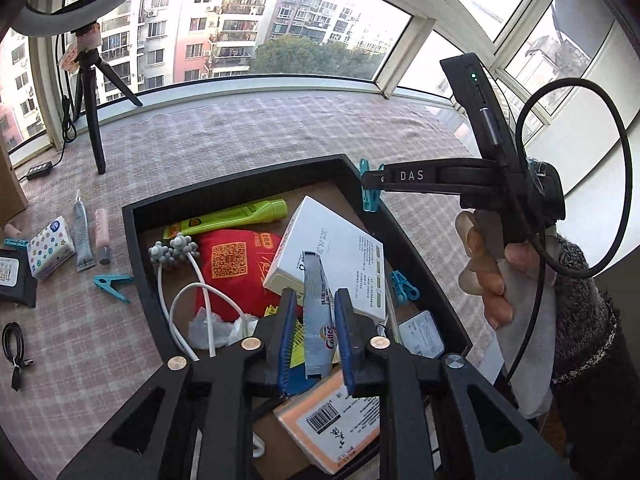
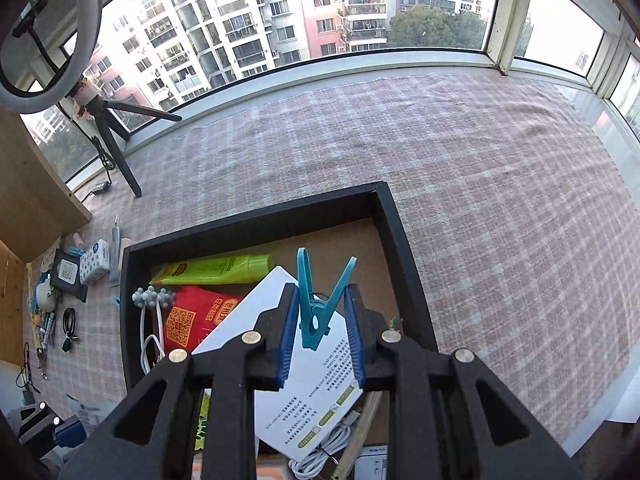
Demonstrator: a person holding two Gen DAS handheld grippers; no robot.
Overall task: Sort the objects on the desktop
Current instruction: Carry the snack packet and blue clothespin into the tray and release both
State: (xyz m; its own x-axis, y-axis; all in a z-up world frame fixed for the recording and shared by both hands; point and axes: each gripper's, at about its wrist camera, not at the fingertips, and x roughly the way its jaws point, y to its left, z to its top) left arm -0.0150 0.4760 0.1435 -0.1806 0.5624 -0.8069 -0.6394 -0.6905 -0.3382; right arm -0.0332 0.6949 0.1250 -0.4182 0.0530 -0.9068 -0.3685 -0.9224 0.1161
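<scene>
A black tray (image 2: pixel 256 220) with upright walls sits on a checked cloth (image 2: pixel 500 208), and it is the landmark here. Right of the tray and behind it, up to the window sill, the cloth lies bare and open. Left of the tray the cloth is cluttered: two tubes (image 1: pixel 84 240), a spotted tissue pack (image 1: pixel 51 247), a loose teal clip (image 1: pixel 114 286) and a coiled black cable (image 1: pixel 14 344). Further back on the left stands a tripod (image 1: pixel 91 112). Inside the tray, a white box (image 2: pixel 308 364), a red packet (image 1: pixel 234 266), a green tube (image 1: pixel 236 218) and white cords crowd the floor; only its far right corner shows bare board.
</scene>
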